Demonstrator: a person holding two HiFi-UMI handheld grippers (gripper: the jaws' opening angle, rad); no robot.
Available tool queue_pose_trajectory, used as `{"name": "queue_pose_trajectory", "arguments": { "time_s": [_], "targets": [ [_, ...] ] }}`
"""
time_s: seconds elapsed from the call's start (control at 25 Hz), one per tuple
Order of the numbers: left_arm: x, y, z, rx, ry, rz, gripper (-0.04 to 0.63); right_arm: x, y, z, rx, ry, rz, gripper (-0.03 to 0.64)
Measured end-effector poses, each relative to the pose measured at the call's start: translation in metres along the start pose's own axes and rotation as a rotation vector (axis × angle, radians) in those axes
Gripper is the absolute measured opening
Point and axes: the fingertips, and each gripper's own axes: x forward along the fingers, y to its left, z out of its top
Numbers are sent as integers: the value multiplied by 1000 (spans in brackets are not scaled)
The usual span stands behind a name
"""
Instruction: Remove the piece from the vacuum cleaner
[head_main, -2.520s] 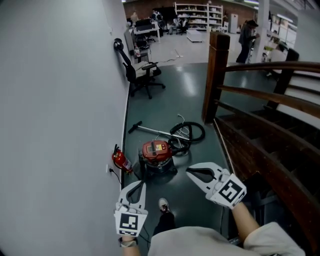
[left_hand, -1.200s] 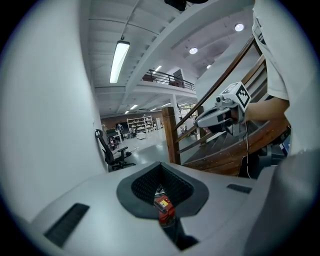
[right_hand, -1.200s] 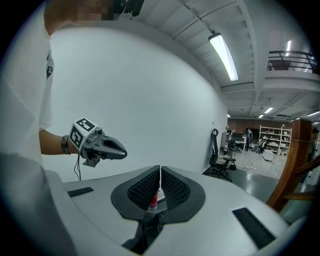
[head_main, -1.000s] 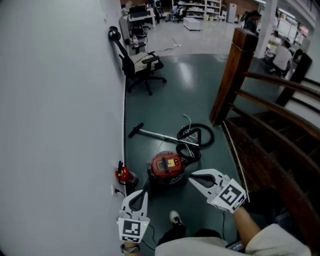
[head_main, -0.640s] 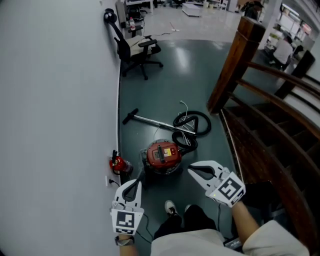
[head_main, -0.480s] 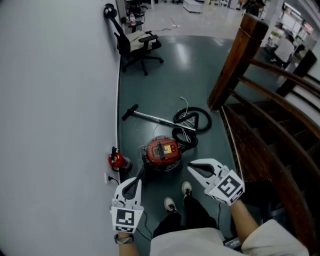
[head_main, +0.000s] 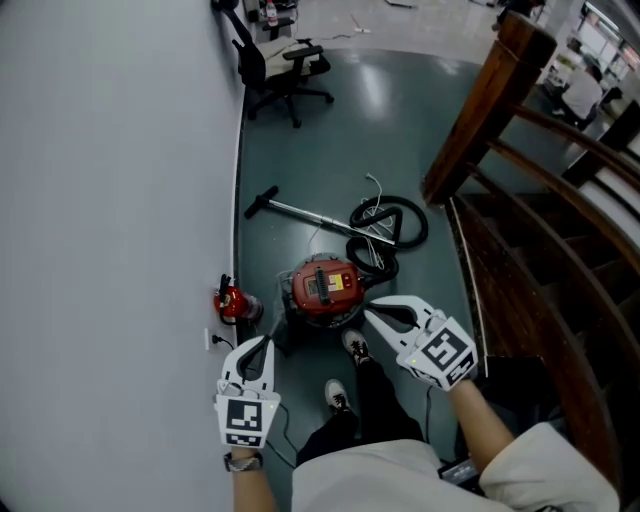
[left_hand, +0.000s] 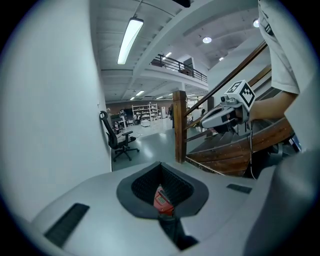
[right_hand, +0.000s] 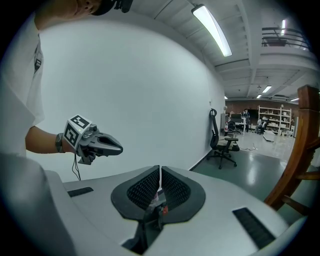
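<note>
The vacuum cleaner (head_main: 322, 288), a red canister on a dark base, sits on the dark green floor close to the white wall (head_main: 110, 200) on the left, just beyond the person's shoes (head_main: 354, 347). Its black hose (head_main: 392, 222) lies coiled on the floor at the canister's far right. A metal wand (head_main: 303, 213) runs from the coil leftward toward the wall and ends in a dark head. I cannot tell which part is the piece to be taken off.

A small red fire extinguisher (head_main: 229, 301) stands against the wall, just left of the canister.

I hold both claws in the air on the near side of the canister, and neither touches it. The left gripper (head_main: 264, 343) has its jaws closed with nothing between them; in its own view the red canister shows through the gap behind the pads. The right gripper (head_main: 371, 312) also has its jaws together and empty, with its tips pointing left toward the canister.

Farther off, a black office chair (head_main: 282, 62) stands by the wall. A wooden stair post (head_main: 482, 105) and its railing occupy the right side.
</note>
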Motion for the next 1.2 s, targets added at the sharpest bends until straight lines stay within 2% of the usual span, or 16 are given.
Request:
{"name": "queue_pose_trajectory", "arguments": {
  "time_s": [0.6, 1.2],
  "targets": [
    [70, 18, -61, -79, 65, 49, -2, 57, -40, -63, 68, 83, 62, 31],
    [100, 29, -128, -178, 145, 82, -2, 113, -52, -124, 163, 157, 135, 32]
  ]
}}
